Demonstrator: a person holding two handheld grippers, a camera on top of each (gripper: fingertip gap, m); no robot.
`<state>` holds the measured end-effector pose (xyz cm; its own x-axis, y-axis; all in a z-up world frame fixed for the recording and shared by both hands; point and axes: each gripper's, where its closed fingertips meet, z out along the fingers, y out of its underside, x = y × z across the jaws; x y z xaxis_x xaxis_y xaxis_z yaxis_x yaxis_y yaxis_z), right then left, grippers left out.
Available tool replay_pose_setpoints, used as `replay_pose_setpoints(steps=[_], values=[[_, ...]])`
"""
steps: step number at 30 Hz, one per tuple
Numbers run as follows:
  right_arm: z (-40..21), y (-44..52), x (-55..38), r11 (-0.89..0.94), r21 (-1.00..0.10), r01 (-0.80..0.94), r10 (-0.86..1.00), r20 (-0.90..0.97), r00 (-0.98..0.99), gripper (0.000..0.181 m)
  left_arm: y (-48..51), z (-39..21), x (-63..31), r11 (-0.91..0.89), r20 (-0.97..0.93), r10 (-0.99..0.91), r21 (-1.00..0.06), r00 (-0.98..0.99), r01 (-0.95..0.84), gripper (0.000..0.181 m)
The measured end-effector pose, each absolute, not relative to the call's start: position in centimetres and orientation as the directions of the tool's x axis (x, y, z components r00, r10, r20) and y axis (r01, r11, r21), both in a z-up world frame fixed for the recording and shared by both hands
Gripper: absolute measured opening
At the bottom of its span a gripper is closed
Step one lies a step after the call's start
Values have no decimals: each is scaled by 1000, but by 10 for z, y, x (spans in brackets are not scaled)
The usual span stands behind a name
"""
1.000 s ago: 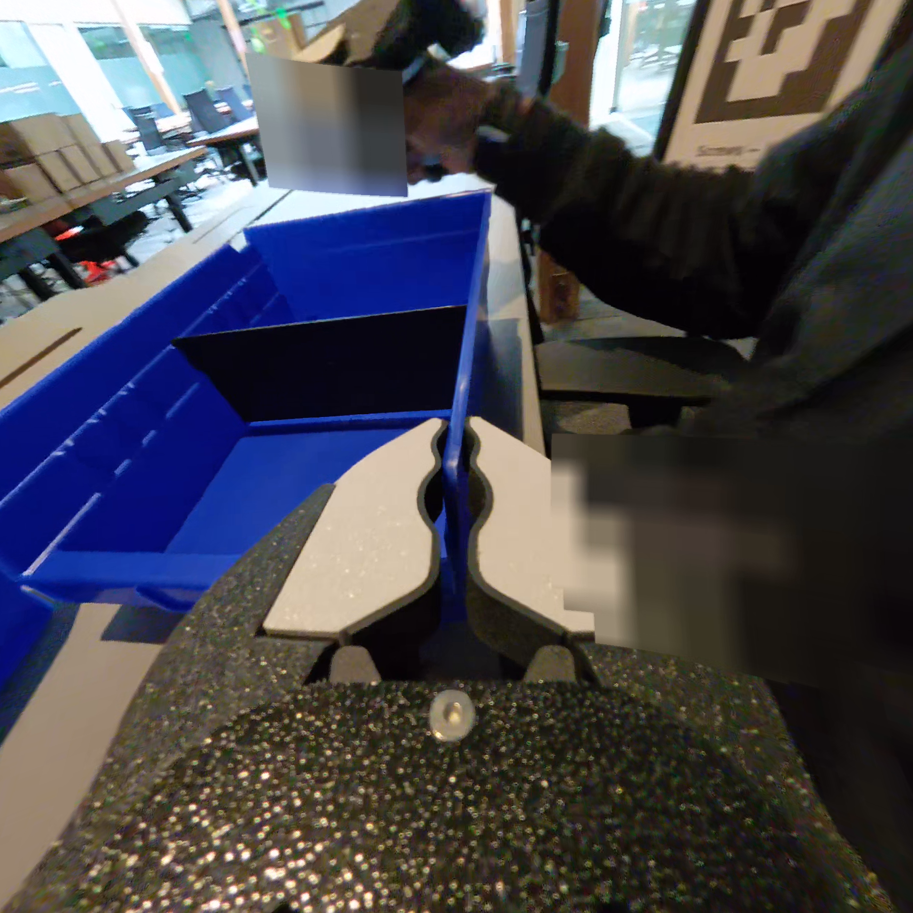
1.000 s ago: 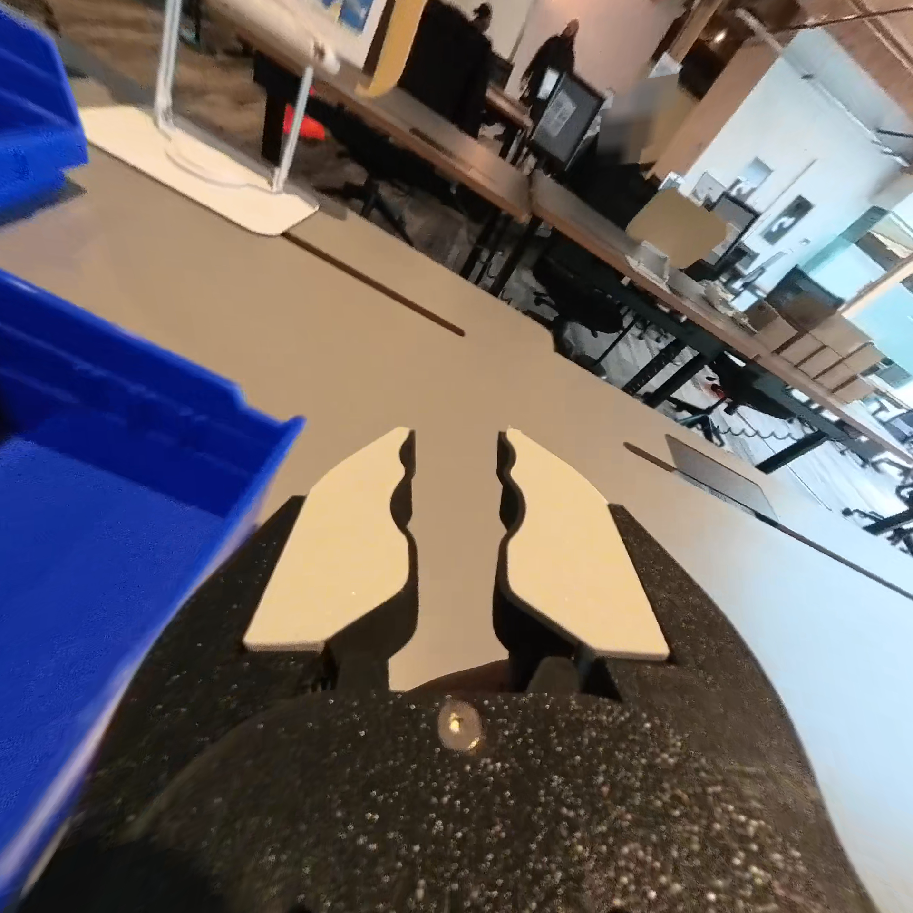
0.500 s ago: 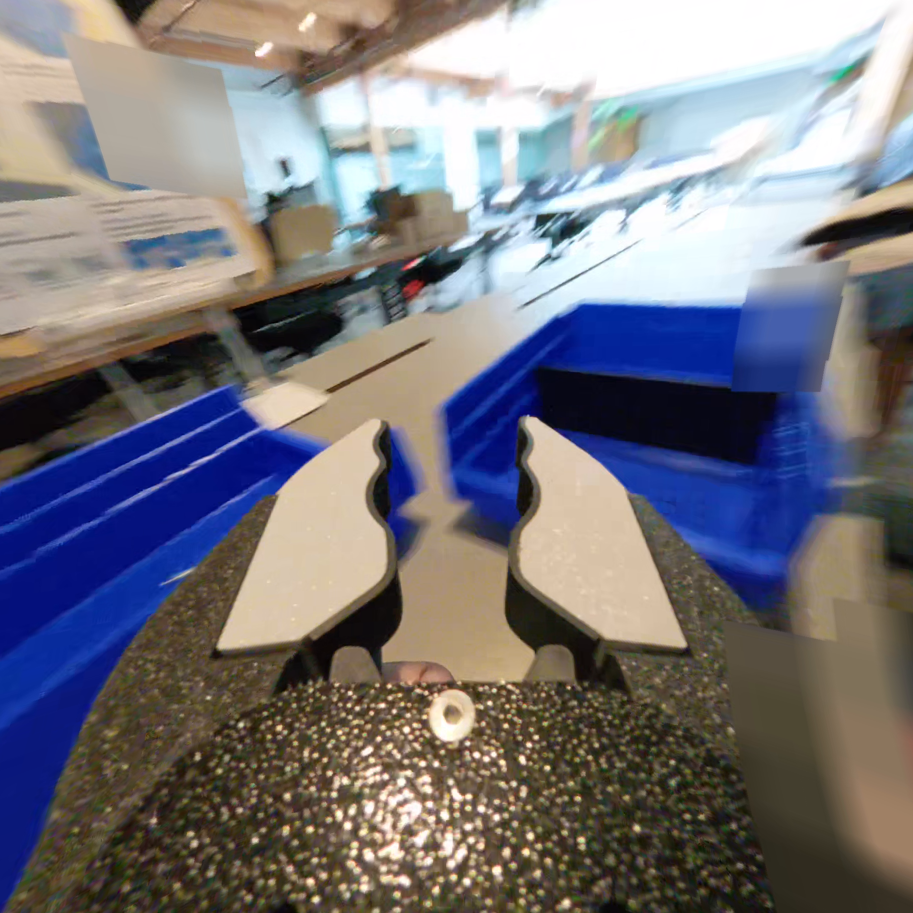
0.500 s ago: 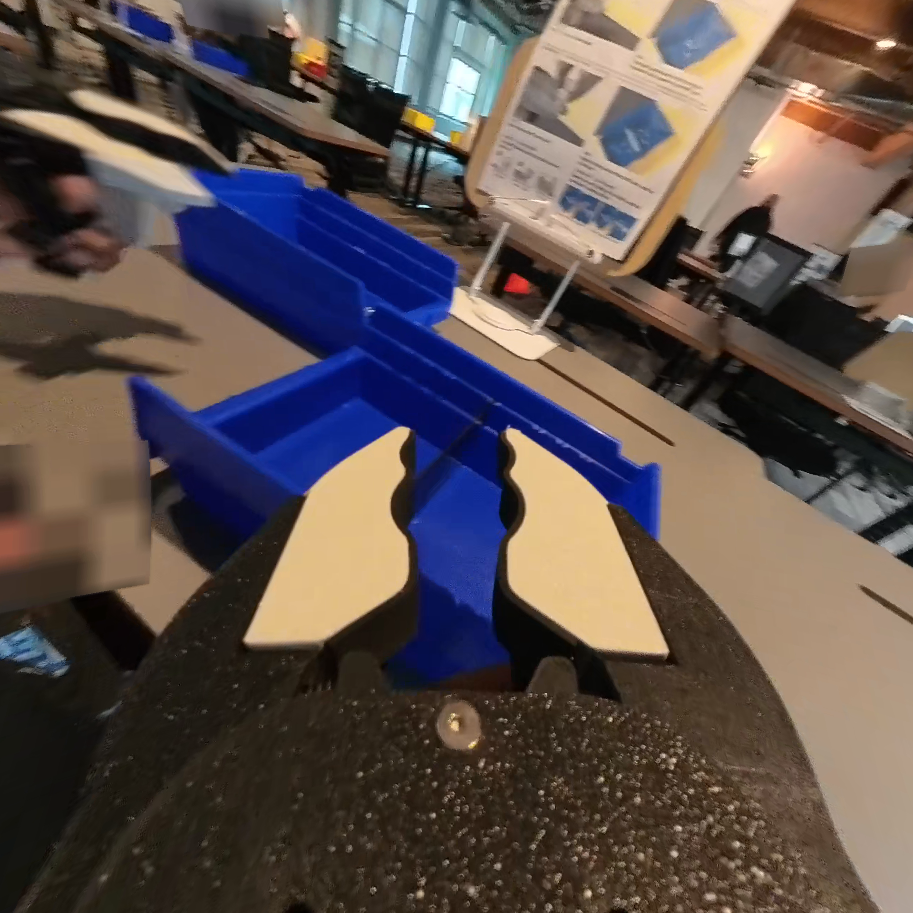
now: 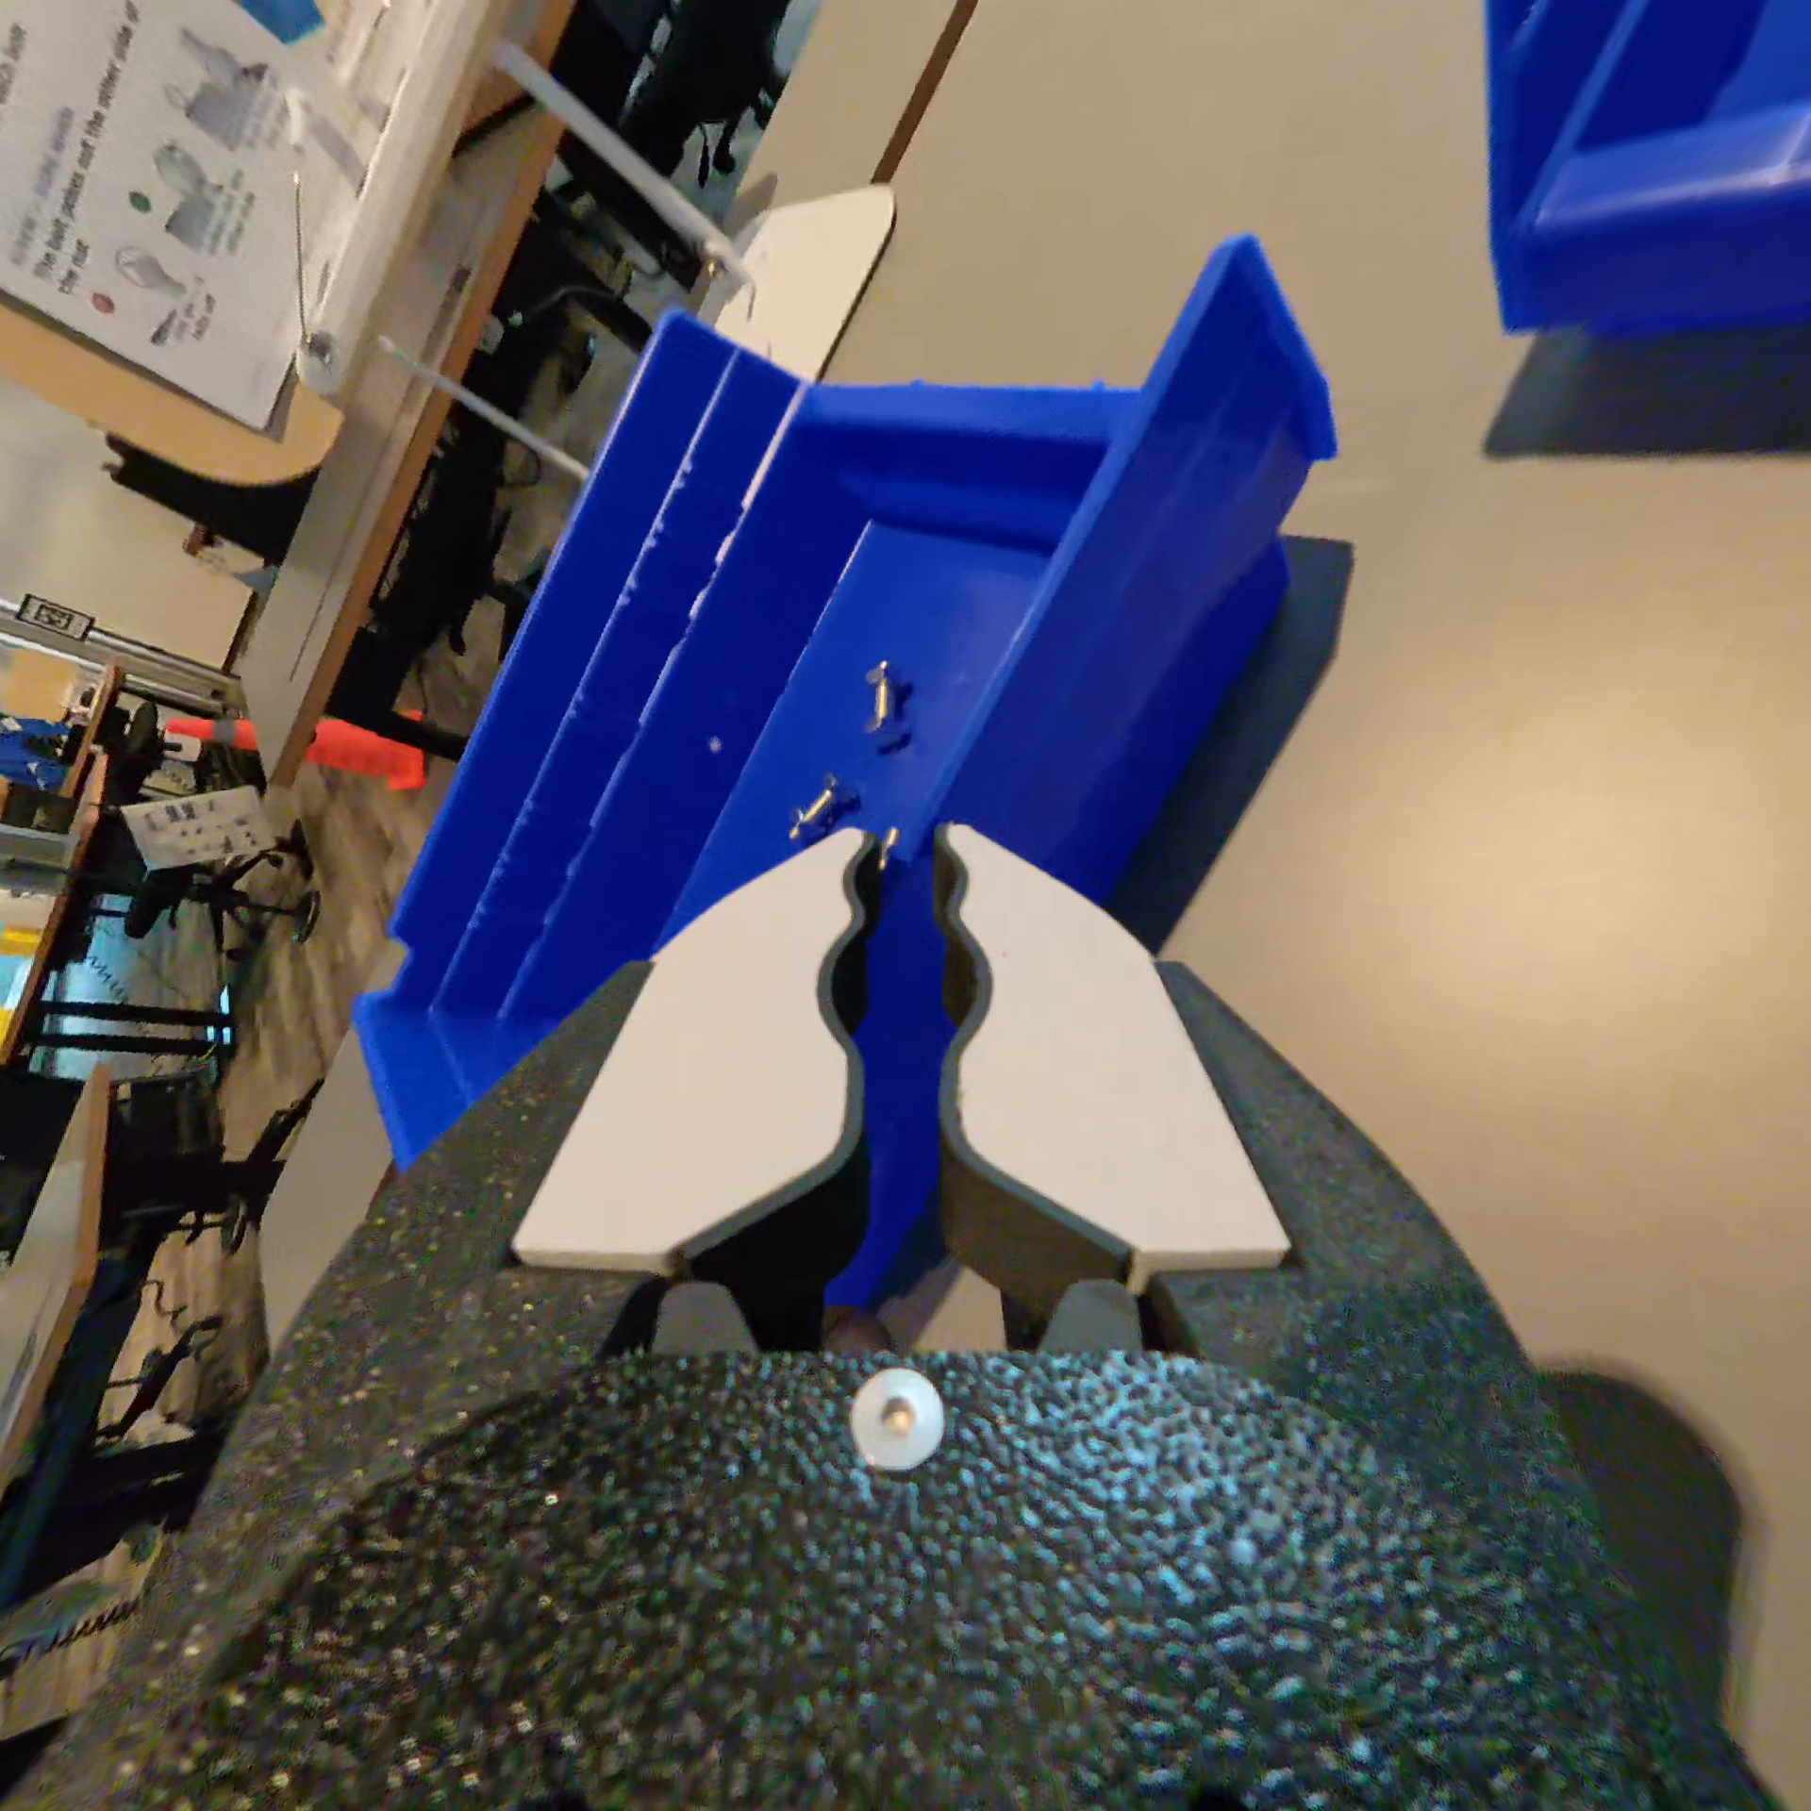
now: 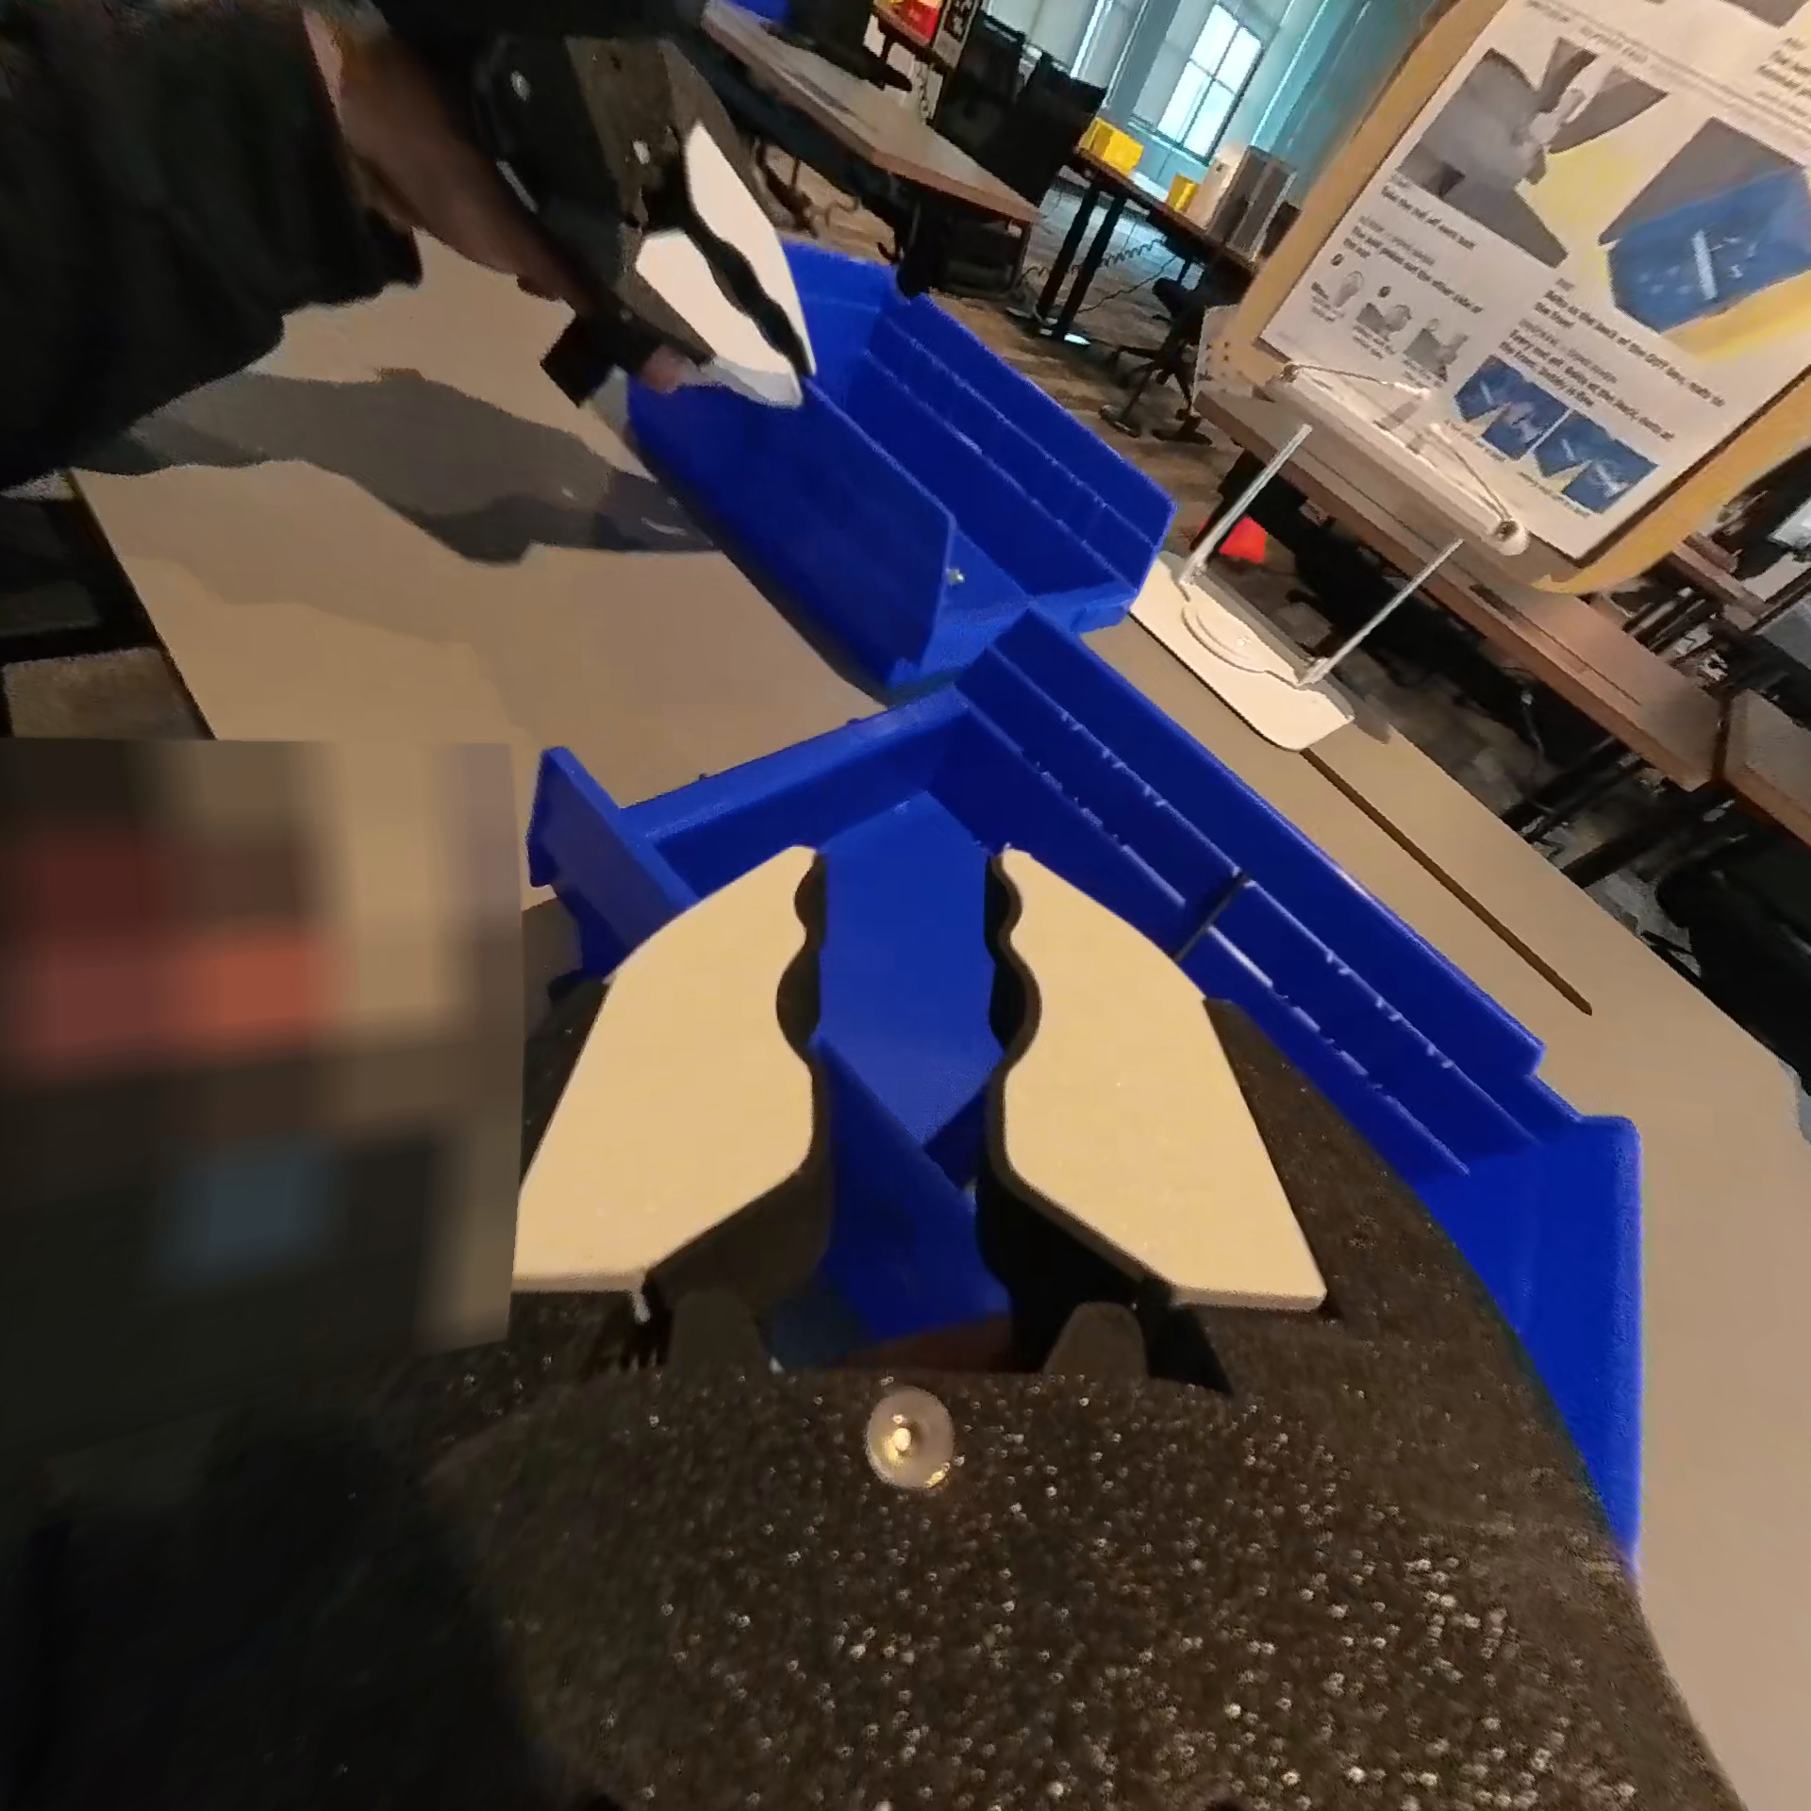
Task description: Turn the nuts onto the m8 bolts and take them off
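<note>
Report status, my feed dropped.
Left gripper open over blue bin. Right gripper open, empty. Bolts loose in bin. Nothing blocking.

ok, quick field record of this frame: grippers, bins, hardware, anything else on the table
left hand-held gripper: open, empty, tips over the far bin's end
right hand-held gripper: open, empty, over the near bin
far blue bin: holds small metal bolts, a few loose on its floor; nuts not discernible
near blue bin: black divider across it; visible floor shows no hardware
table: grey, both bins rest on it
poster stand: white base on the table behind the bins
</note>
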<state>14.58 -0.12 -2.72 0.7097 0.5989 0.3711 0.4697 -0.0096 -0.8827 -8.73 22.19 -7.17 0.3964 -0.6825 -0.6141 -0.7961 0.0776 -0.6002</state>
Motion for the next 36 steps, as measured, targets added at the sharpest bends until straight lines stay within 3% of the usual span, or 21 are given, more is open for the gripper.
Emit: replay_pose_setpoints(steps=[7, 11, 15, 20, 28, 36], values=[[-48, -2, 139, -77, -782, 618, 567, 476, 673, 31, 219, -70, -185, -26, -693, -598, -485, 402, -874, 12], [-55, 1, 143, -111, -725, 680, 538, 531, 654, 10, 224, -68, -245, -145, -751, -487, -434, 446, -889, 11], [-55, -4, 148, -128, -686, 716, 568, 541, 620, 15, 216, -58, -257, -121, -722, -442, -540, 533, -833, 9], [-39, -24, 142, -87, -744, 663, 706, 423, 568, 26, 198, -33, -233, 34, -624, -487, -713, 612, -700, 17], [-78, -9, 149, -180, -564, 806, 725, 478, 496, 16, 195, -51, -208, 64, -606, -549, -717, 576, -694, 19], [-79, -21, 195, -90, -411, 907, 804, 507, 310, 14, 194, -52, -202, 76, -602, -539, -732, 589, -678, 19]])
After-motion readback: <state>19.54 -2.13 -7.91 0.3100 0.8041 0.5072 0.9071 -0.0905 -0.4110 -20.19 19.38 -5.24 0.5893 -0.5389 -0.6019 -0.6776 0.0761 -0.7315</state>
